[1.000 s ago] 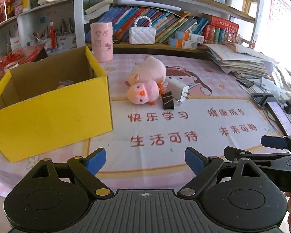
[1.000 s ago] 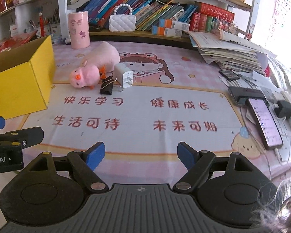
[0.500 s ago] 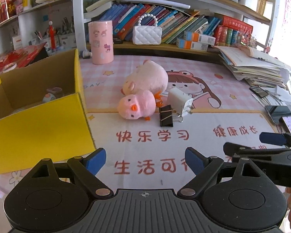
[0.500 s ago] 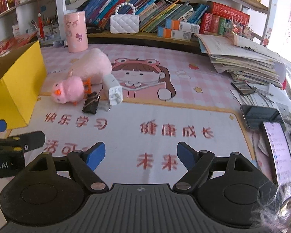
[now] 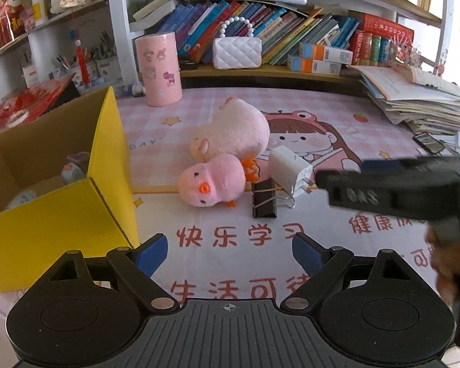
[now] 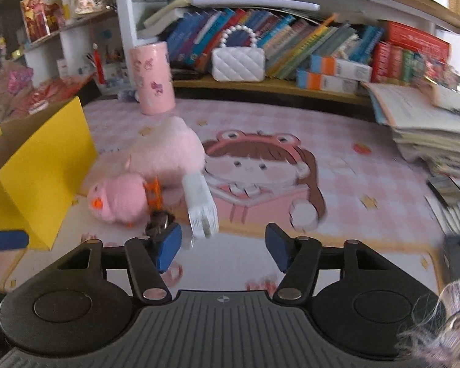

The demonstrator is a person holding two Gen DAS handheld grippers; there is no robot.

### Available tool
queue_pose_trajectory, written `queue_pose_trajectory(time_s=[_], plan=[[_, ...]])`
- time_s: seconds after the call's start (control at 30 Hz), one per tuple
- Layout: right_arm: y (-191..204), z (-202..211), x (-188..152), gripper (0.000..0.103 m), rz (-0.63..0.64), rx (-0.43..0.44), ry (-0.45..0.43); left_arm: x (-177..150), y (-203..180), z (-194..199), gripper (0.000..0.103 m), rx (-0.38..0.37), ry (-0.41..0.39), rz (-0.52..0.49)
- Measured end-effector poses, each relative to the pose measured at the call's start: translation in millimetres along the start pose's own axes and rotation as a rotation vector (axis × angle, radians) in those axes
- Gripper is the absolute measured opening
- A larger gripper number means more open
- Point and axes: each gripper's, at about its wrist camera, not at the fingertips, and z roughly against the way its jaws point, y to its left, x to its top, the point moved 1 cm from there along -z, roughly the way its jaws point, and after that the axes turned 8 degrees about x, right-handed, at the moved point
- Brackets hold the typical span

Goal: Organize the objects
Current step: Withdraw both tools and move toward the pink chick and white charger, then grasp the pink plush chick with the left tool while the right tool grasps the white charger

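A pink duck plush [image 5: 213, 182] lies on the mat against a larger pale pink plush [image 5: 231, 132]. A white charger plug [image 5: 291, 170] and a black binder clip [image 5: 263, 199] lie just right of them. An open yellow box [image 5: 58, 214] stands at the left with small items inside. My left gripper [image 5: 230, 253] is open and empty, short of the duck. My right gripper [image 6: 224, 245] is open and empty, close to the charger [image 6: 201, 205], with the clip [image 6: 158, 225] partly hidden behind its left finger. The duck [image 6: 119, 202] and box [image 6: 43, 178] lie to its left.
A pink canister [image 5: 158, 69] and a white quilted purse [image 5: 237, 52] stand at the back by shelves of books. A paper stack [image 5: 414, 101] and a phone [image 5: 432, 142] lie at the right. The right gripper's body [image 5: 392, 188] crosses the left wrist view at the right.
Both grippers have moved forward toward the plush toys, charger and clip. The right gripper has advanced the most and sits near the charger. Both stay open.
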Motion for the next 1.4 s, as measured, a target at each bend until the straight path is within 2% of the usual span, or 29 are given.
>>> queue_pose_trajectory(time_s=[0.17, 0.3, 0.4, 0.47, 0.5, 0.63, 0.83, 0.97, 1.03, 1.23, 1.3, 1.4], plan=[[-2.9, -36.8, 20.0, 0.043, 0.051, 0.05, 0.038, 6.8, -4.0, -0.9, 0.09, 0.026, -0.017, -0.008], [-0.4, -60.7, 27.3, 0.038, 0.073, 0.09, 0.09, 15.1, -5.9, 0.7, 0.09, 0.045, -0.056, -0.022], [-0.3, -72.9, 27.9, 0.036, 0.075, 0.123, 0.121, 21.9, -6.1, -0.2, 0.09, 0.061, -0.076, -0.024], [-4.3, -78.9, 26.6, 0.027, 0.059, 0.136, 0.146, 27.3, -6.7, -3.3, 0.09, 0.065, -0.079, -0.014], [-8.6, -79.4, 25.8, 0.026, 0.041, 0.144, 0.152, 29.0, -6.2, -4.4, 0.09, 0.066, -0.081, -0.008], [-30.4, -63.2, 22.7, 0.025, -0.047, 0.159, 0.137, 38.7, -6.6, -16.0, 0.09, 0.064, -0.076, 0.023], [-45.2, -18.1, 12.3, 0.025, -0.113, 0.139, 0.101, 52.8, -12.2, -47.6, 0.088, 0.057, -0.016, 0.111], [-48.3, 4.6, 2.8, 0.025, -0.158, 0.145, 0.105, 54.2, -15.7, -70.6, 0.088, 0.154, 0.009, 0.108], [-47.6, 11.4, -2.0, 0.025, -0.17, 0.149, 0.115, 54.6, -12.8, -79.1, 0.085, 0.179, 0.028, 0.124], [-43.2, 17.7, -10.4, 0.025, -0.129, 0.153, 0.14, 54.2, -6.1, -102.3, 0.082, 0.144, 0.075, 0.184], [-45.1, 18.3, -11.3, 0.025, -0.131, 0.149, 0.144, 52.3, -4.7, -109.2, 0.073, 0.133, 0.103, 0.194], [-46.7, 19.3, -13.8, 0.025, -0.141, 0.138, 0.148, 48.5, -1.2, -111.6, 0.07, 0.114, 0.104, 0.213]])
